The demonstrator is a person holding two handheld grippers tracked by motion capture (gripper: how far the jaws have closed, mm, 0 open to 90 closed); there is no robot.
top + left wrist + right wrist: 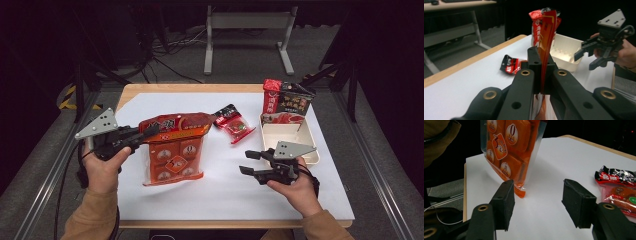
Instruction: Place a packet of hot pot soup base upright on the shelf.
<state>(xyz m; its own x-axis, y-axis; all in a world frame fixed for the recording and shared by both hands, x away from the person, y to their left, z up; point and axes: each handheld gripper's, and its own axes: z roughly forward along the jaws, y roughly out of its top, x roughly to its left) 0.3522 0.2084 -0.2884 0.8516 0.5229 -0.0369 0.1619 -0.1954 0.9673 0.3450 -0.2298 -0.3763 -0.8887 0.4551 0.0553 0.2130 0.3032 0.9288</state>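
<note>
My left gripper has its jaws clamped on the top edge of the orange snack bag. The sealed red strip of the bag rises straight up between them in the left gripper view, and the rest of the bag, with its orange cubes behind clear film, hangs below the jaws with its bottom corner touching the white sheet. My right gripper holds nothing. Its jaws stand apart, well to the right of the bag, pointing toward it. In the right gripper view the bag's lower corner sits just beyond the left jaw, and bare white sheet shows between the two jaws.

I count one orange snack bag, one small red sachet lying flat beyond my right jaws and a little to the right of the bag, one cream plastic tray just behind my right gripper, and one red and black packet standing upright at the tray's far end. I count two grippers, one in each of my hands.

The worktop is pale wood with a white sheet over most of it. Around it the room is dark, with grey carpet, cables trailing on the floor and a grey metal frame standing beyond the far edge.
</note>
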